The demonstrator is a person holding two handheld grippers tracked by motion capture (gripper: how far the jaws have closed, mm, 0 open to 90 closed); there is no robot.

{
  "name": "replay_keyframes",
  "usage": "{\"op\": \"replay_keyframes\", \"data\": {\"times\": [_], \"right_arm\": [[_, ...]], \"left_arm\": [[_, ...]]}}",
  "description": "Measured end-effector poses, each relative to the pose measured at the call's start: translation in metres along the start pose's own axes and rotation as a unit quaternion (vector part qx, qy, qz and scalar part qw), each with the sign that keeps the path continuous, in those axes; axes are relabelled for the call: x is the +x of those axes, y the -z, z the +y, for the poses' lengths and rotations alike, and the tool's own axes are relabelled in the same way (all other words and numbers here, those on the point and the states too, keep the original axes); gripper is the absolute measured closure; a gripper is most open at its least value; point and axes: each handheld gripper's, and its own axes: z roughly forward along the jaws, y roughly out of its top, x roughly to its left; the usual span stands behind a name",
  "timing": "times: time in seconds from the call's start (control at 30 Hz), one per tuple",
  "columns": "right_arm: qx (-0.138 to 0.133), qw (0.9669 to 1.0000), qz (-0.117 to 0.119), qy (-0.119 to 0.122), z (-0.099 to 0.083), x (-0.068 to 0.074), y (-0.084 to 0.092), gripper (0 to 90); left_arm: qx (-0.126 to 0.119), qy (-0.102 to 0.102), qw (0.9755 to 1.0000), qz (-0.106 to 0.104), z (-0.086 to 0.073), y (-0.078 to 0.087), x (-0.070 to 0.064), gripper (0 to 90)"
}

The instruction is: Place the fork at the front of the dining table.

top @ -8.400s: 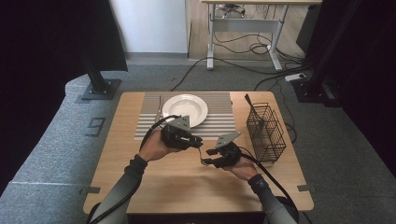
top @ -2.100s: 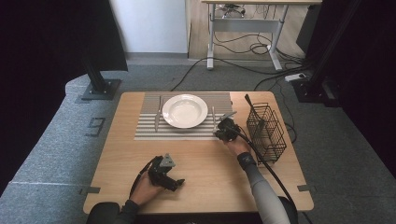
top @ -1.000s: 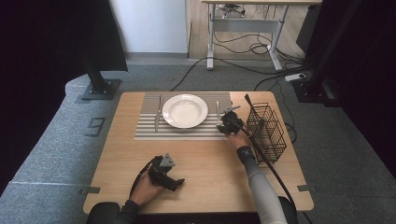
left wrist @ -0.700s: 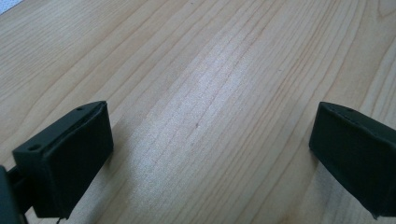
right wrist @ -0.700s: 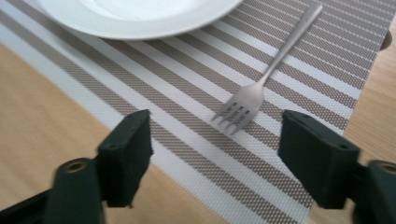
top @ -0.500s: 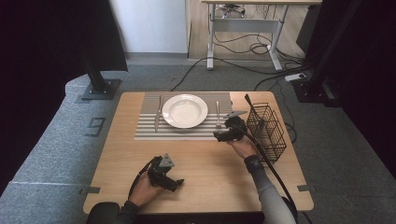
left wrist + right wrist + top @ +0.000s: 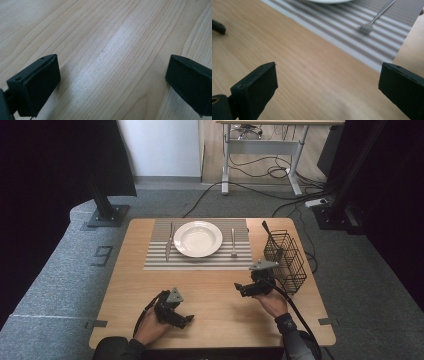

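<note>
Left tool [image 7: 183, 320] low at the near edge of the wooden desk [image 7: 215, 292], jaws spread wide over bare wood — nothing between them. Right tool [image 7: 239, 288] just beside the black wire basket [image 7: 285, 260], also gaping, empty, aimed toward the striped placemat [image 7: 197, 260]. On that placemat: a white plate [image 7: 198, 238] in the middle, a knife [image 7: 169, 241] along its left, a fork [image 7: 233, 243] along its right — each lying just beside the plate, apart from both tools.
</note>
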Motion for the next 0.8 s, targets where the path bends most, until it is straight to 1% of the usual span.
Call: {"op": "replay_keyframes", "data": {"times": [0.03,0.07,0.13,0.17,0.2,0.23,0.27,0.3,0.33,0.4,0.43,0.47,0.5,0.53,0.8], "right_arm": [[0.0,1.0,0.0,0.0,0.0,0.0,0.0,1.4],[0.002,1.0,0.003,-0.001,-0.009,0.002,0.0,1.0],[0.006,1.0,0.006,0.001,-0.019,0.004,-0.002,0.8],[0.006,1.0,0.006,0.001,-0.019,0.004,-0.002,0.8],[0.009,0.9999,0.005,0.005,-0.026,0.006,-0.004,0.5],[0.009,0.9999,0.005,0.005,-0.026,0.006,-0.004,0.5],[0.011,0.9999,0.005,0.006,-0.034,0.006,-0.007,0.2],[0.011,0.9999,0.005,0.006,-0.034,0.006,-0.007,0.2],[0.012,0.9999,0.007,0.005,-0.038,0.005,-0.009,0.0],[0.023,0.9997,0.01,-0.004,-0.05,0.003,-0.015,0.0],[0.023,0.9997,0.01,-0.004,-0.05,0.003,-0.015,0.0],[0.038,0.9992,0.008,-0.004,-0.058,0.002,-0.02,0.0],[0.046,0.9989,0.004,0.002,-0.061,0.002,-0.022,0.0],[0.047,0.9988,0.0,0.009,-0.061,0.002,-0.022,0.0],[0.048,0.9988,0.004,0.011,-0.061,0.001,-0.022,0.0]], "left_arm": [[0.0,0.0,1.0,0.0,0.0,0.0,0.0,0.0],[0.0,0.0,1.0,0.0,0.0,0.0,0.0,0.0],[0.0,0.0,1.0,0.0,0.0,0.0,0.0,0.0],[0.0,0.0,1.0,0.0,0.0,0.0,0.0,0.0],[0.0,0.0,1.0,0.0,0.0,0.0,0.0,0.0],[0.0,0.0,1.0,0.0,0.0,0.0,0.0,0.0],[0.0,0.0,1.0,0.0,0.0,0.0,0.0,0.0],[0.0,0.0,1.0,0.0,0.0,0.0,0.0,0.0],[0.0,0.0,1.0,0.0,0.0,0.0,0.0,0.0],[0.0,0.0,1.0,0.0,0.0,0.0,0.0,0.0],[0.0,0.0,1.0,0.0,0.0,0.0,0.0,0.0],[0.0,0.0,1.0,0.0,0.0,0.0,0.0,0.0],[0.0,0.0,1.0,0.0,0.0,0.0,0.0,0.0],[0.0,0.0,1.0,0.0,0.0,0.0,0.0,0.0],[0.0,0.0,1.0,0.0,0.0,0.0,0.0,0.0]]}}
